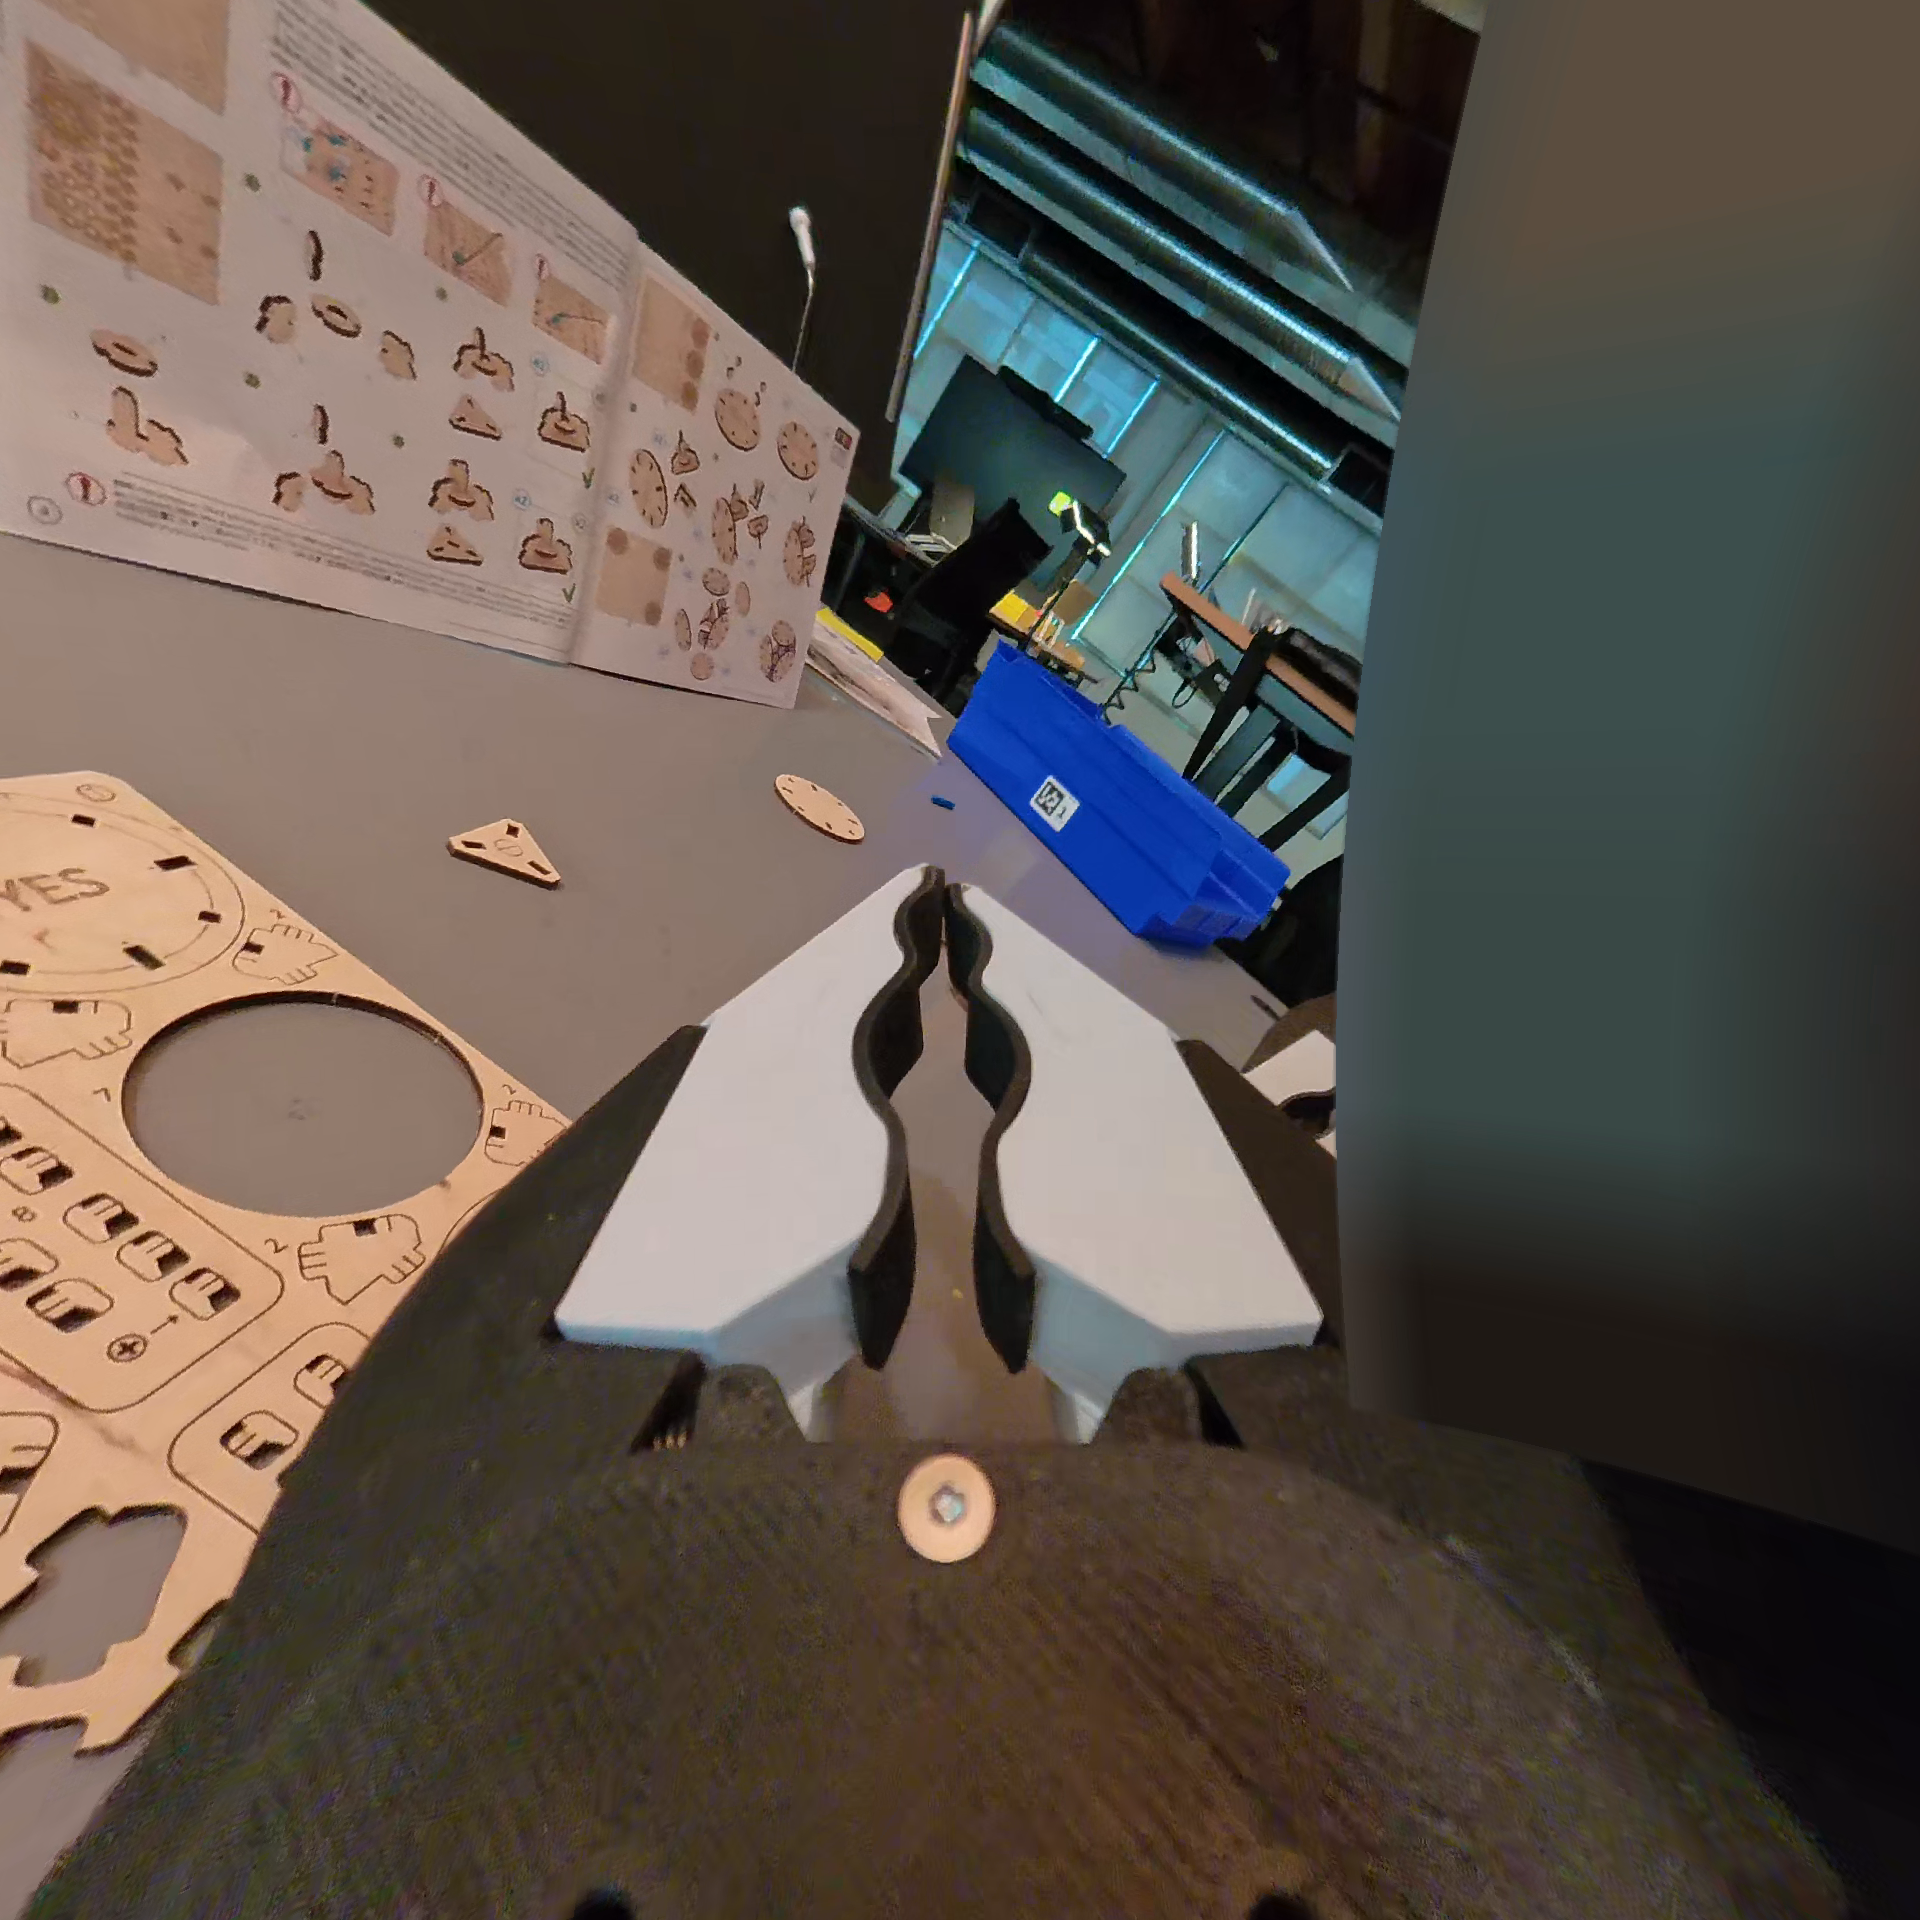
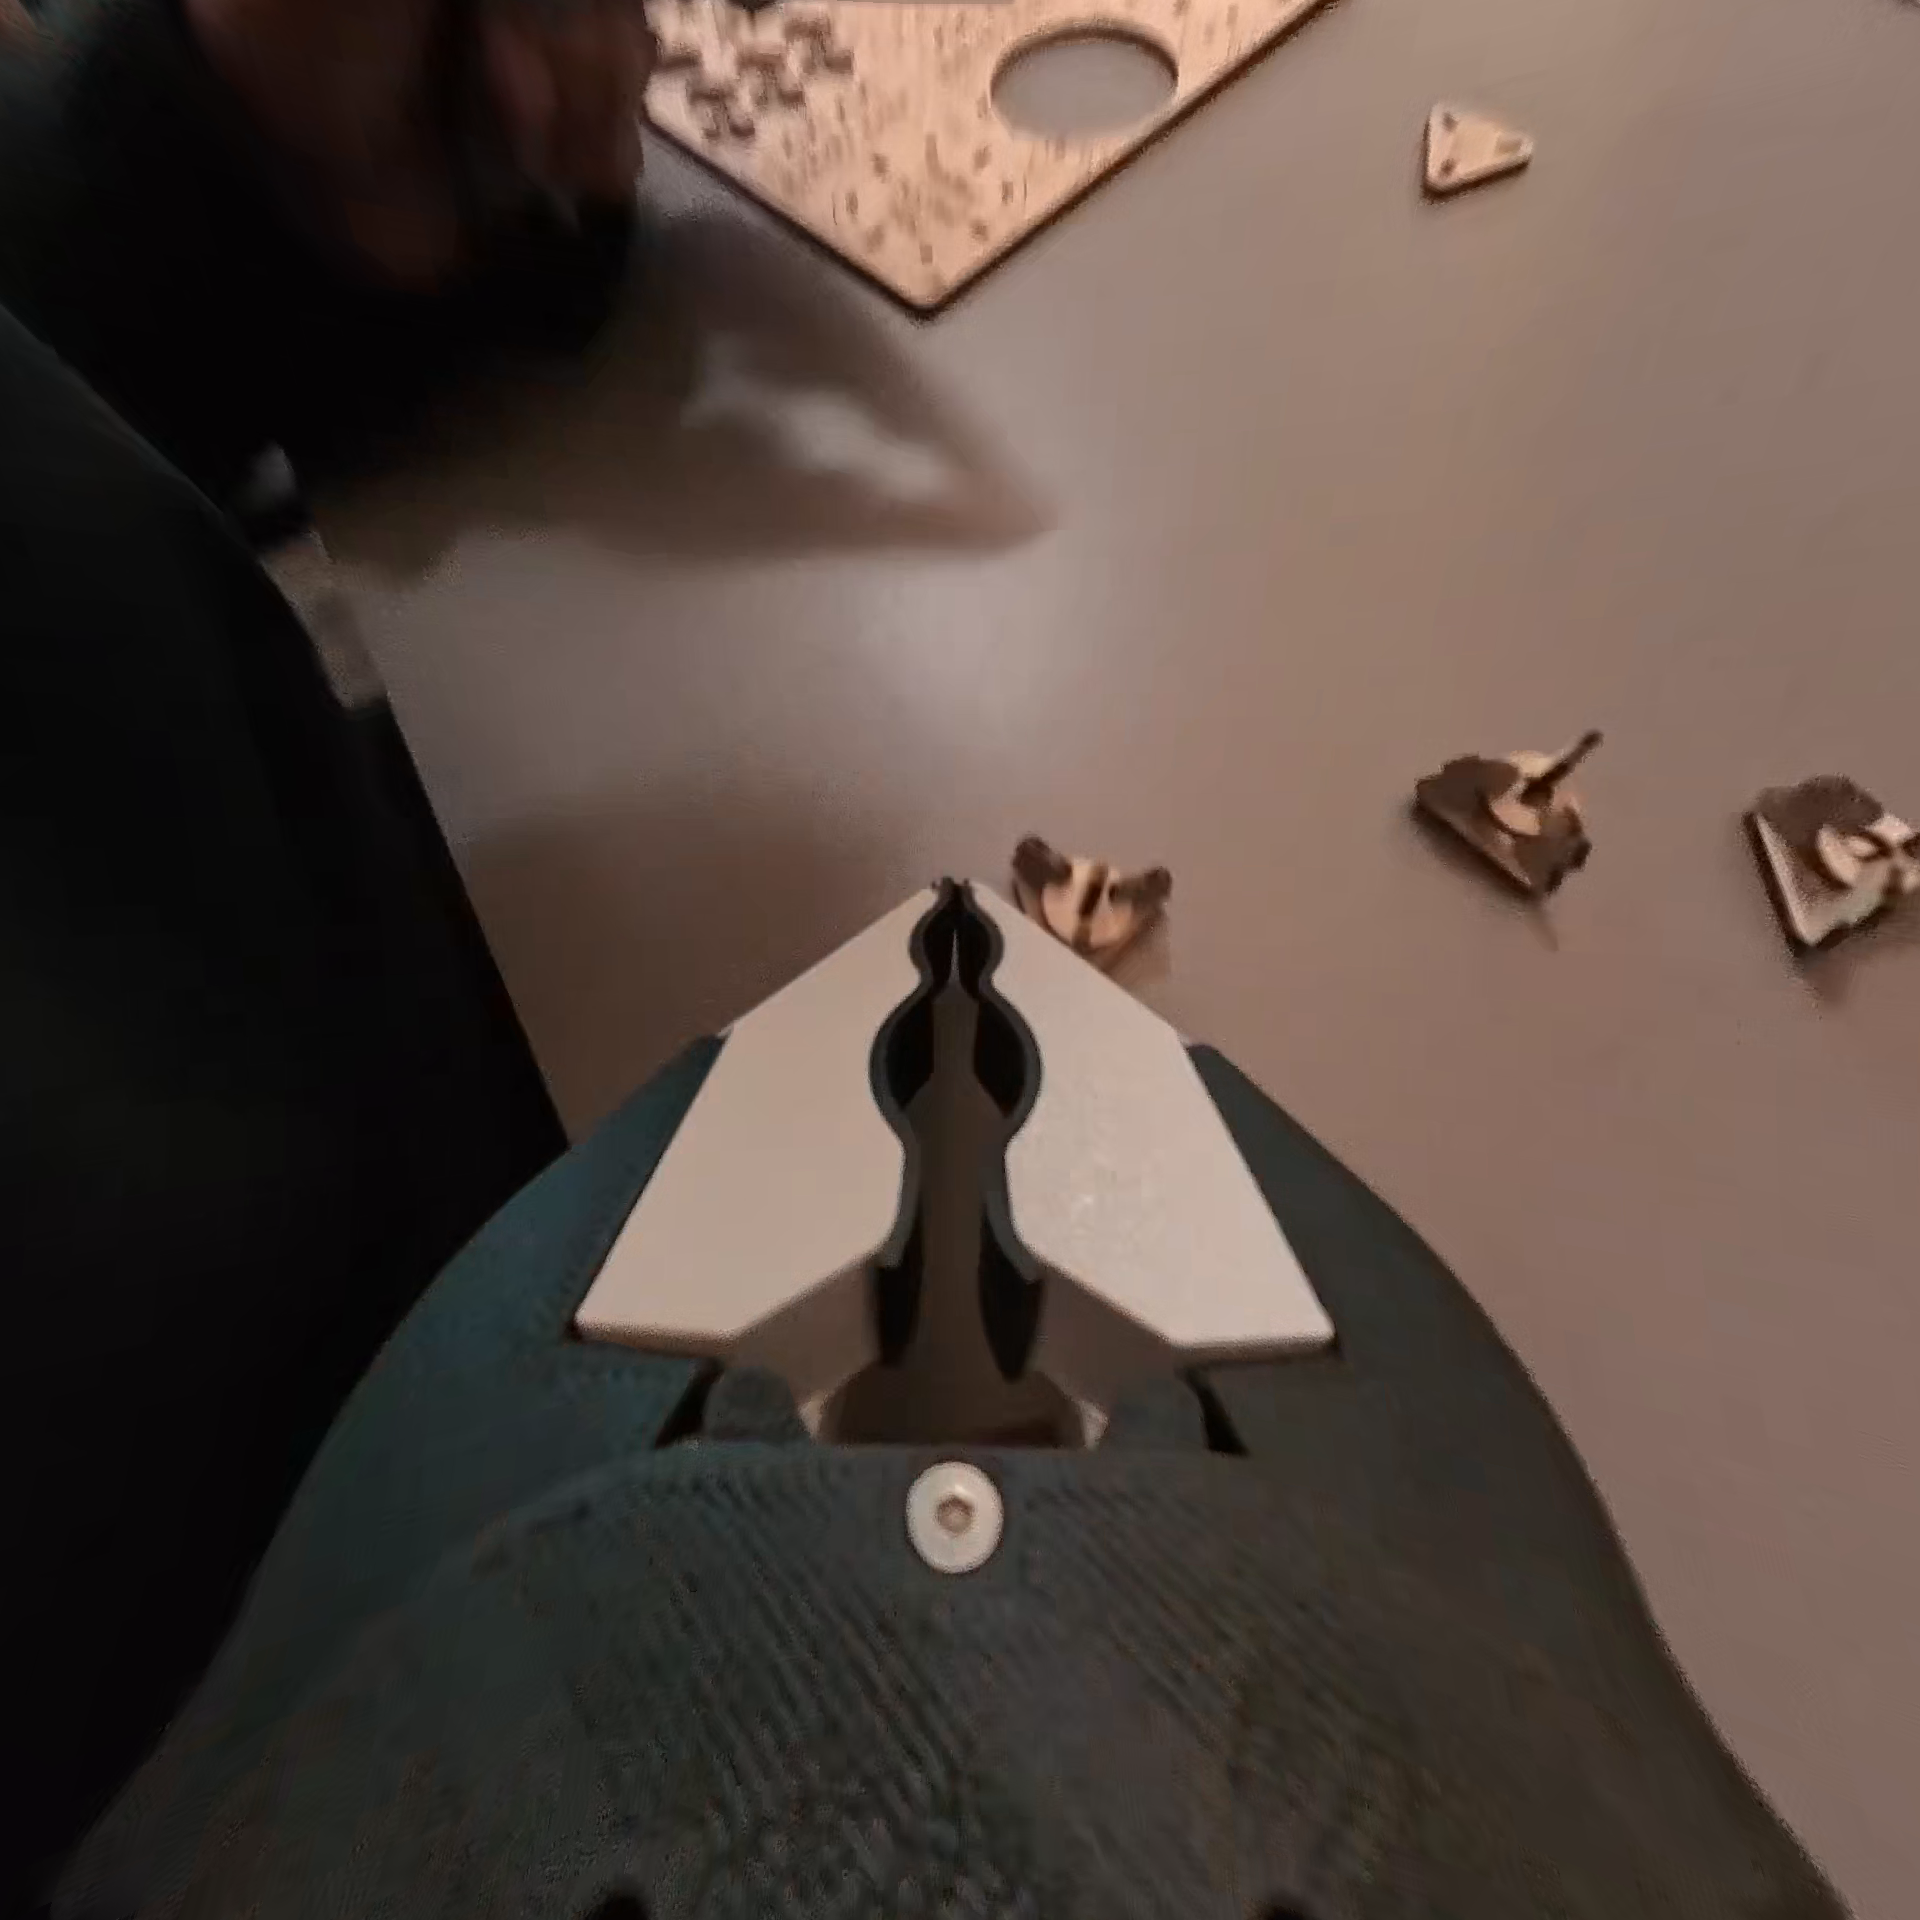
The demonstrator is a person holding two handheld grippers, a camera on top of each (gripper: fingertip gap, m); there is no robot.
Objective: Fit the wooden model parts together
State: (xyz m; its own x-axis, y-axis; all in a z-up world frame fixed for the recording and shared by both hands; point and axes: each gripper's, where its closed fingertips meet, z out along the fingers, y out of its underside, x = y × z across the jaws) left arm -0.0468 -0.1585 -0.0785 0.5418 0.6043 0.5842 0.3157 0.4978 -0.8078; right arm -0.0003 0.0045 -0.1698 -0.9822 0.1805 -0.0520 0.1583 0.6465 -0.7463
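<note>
- One grey table (image 1: 436,748) is carrying everything in both views.
- One open instruction booklet (image 1: 395,343) is standing at the far side of the table, its pages showing drawings of wooden parts.
- One flat wooden cut-out sheet (image 1: 135,1164) is lying to the left of the left claw, with one large round hole and many small slots in it.
- One blue bin (image 1: 1101,800) is sitting near the table's far right edge; what is in it cannot be told, since only its side wall is showing.
- Two claws are showing: the left claw (image 1: 943,881) is clenched on nothing, tips meeting above bare table; the right claw (image 2: 956,885) is likewise clenched on nothing.
- Three small assembled wooden pieces are lying on the table: one (image 2: 1091,904) just beside the right claw's tip, two more (image 2: 1501,810) (image 2: 1829,862) farther right.
- One wooden disc (image 1: 819,806) and one wooden triangle (image 1: 506,850) are lying loose, apart, ahead of the left claw.
</note>
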